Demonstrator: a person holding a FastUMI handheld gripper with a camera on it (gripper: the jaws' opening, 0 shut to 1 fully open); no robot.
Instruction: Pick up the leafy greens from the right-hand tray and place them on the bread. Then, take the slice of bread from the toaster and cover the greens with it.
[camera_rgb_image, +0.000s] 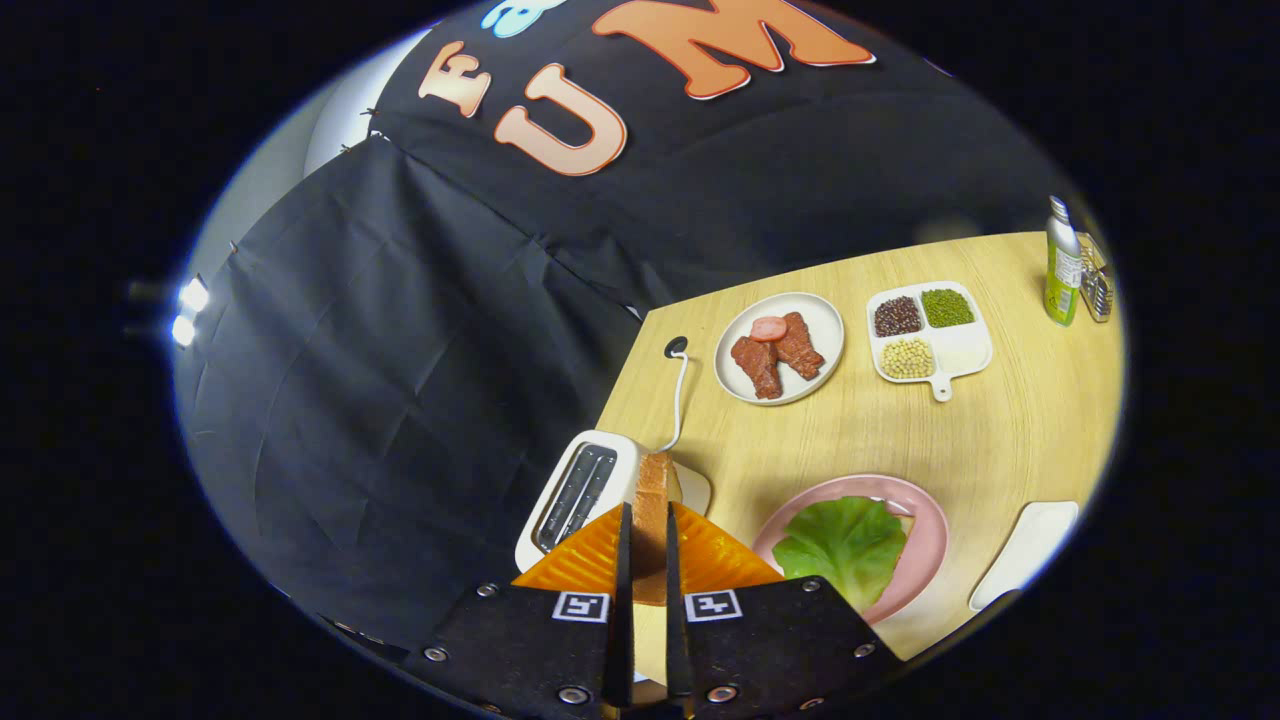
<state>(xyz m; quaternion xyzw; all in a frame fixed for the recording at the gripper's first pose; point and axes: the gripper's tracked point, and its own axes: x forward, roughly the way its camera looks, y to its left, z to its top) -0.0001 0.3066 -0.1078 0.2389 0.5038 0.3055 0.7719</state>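
On the pale wooden table (1000, 440) the white toaster (575, 495) stands left of the pink round plate (925, 555), where the crinkled green lettuce leaf (845, 545) already lies, seemingly over bread. The gripper (645, 560) has its fingers clamped on the tan bread slice (652, 500), apparently lifted from the toaster. Covering step: carry it right and lay it flat over the leaf.

Your gripper (646, 545) clamps the bread slice (653, 500) at lower center, beside the toaster (575, 495); lettuce (843, 545) covers the pink plate (925, 530) at lower right.
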